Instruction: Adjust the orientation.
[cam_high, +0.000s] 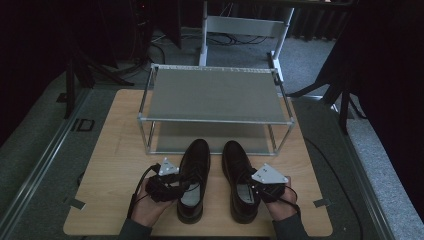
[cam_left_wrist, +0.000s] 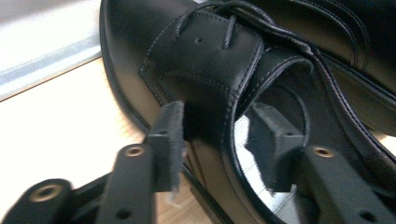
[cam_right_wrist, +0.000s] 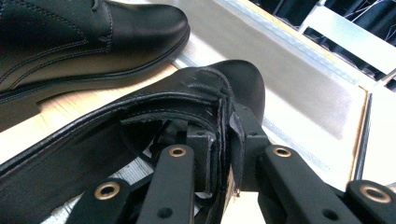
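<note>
Two black leather shoes stand side by side on the wooden table (cam_high: 112, 150), toes toward the rack. My left gripper (cam_high: 181, 184) (cam_left_wrist: 212, 140) is open at the left shoe (cam_high: 196, 160) (cam_left_wrist: 205, 60). One jaw is outside its left side wall and the other is inside the opening, over the pale insole. My right gripper (cam_high: 251, 187) (cam_right_wrist: 225, 140) is shut on the right shoe (cam_high: 234, 160) (cam_right_wrist: 243, 84), pinching the side wall at the opening's rim. In the right gripper view, the left shoe (cam_right_wrist: 93, 37) lies beyond it.
A two-tier metal shelf rack (cam_high: 215, 95) stands just behind the shoes' toes, both grey shelves bare. Beyond the table a white metal stand (cam_high: 245, 25) and cables sit on the grey carpet. Bare wood lies left and right of the shoes.
</note>
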